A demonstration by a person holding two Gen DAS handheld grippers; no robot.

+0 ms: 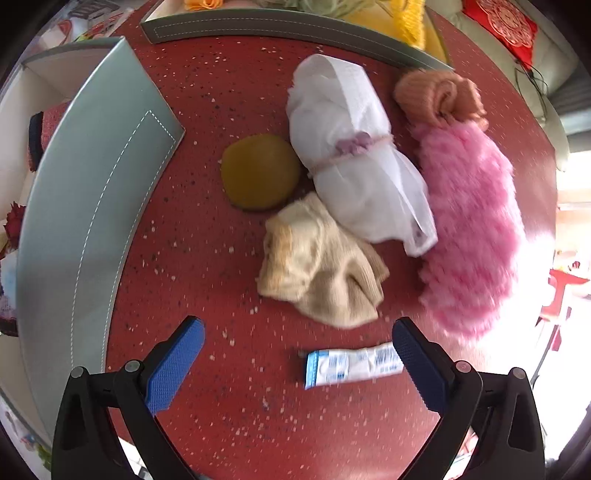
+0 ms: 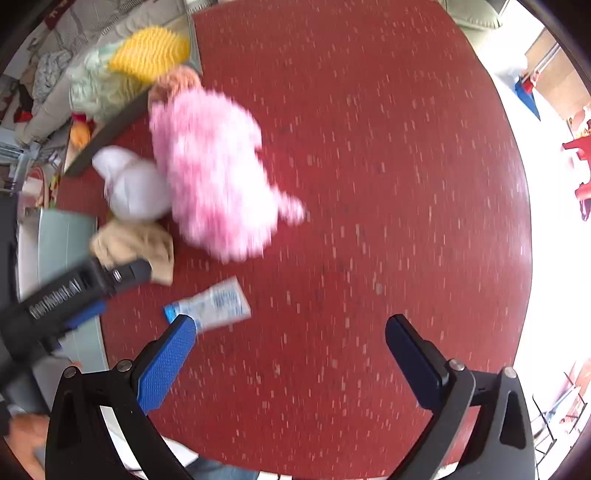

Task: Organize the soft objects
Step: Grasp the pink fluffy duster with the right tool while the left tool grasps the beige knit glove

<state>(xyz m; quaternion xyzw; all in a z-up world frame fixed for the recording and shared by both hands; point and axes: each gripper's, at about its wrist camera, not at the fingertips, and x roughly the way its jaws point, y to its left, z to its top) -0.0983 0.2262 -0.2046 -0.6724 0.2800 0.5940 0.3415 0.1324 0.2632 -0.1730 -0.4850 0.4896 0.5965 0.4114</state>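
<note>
Your left claw [image 1: 297,356] was wide open and held nothing. It hung low over the red desk [image 1: 207,258], right at the packet [image 1: 351,365]. The packet lay flat between the two blue pads, nearer the right pad [image 1: 417,365], and that pad covered one end of it. Its long side ran across, from pad to pad, so a squeeze would have caught it end to end.

The soft things lay just past the packet. The beige sock [image 1: 321,269] was the nearest, straight ahead of the left claw. Behind the sock sat the yellow puff [image 1: 260,171], and the white bundle [image 1: 351,162] touched the sock. The pink fluffy thing [image 1: 472,229] lay along the far side of the bundle, stretching away from you. A small orange roll [image 1: 439,96] sat at the pink thing's far end.

Your right claw [image 2: 290,349] was wide open too, and empty. It was over bare desk, with the packet by its left pad. So your left claw was nearer to the sock.

A grey bin [image 1: 85,206] stood beside the sock, on the puff's side. You could see only a little inside it. Another bin [image 1: 280,27] behind the bundle was cut off at the top. The right view was blurry, so the pink thing looked smeared there.
</note>
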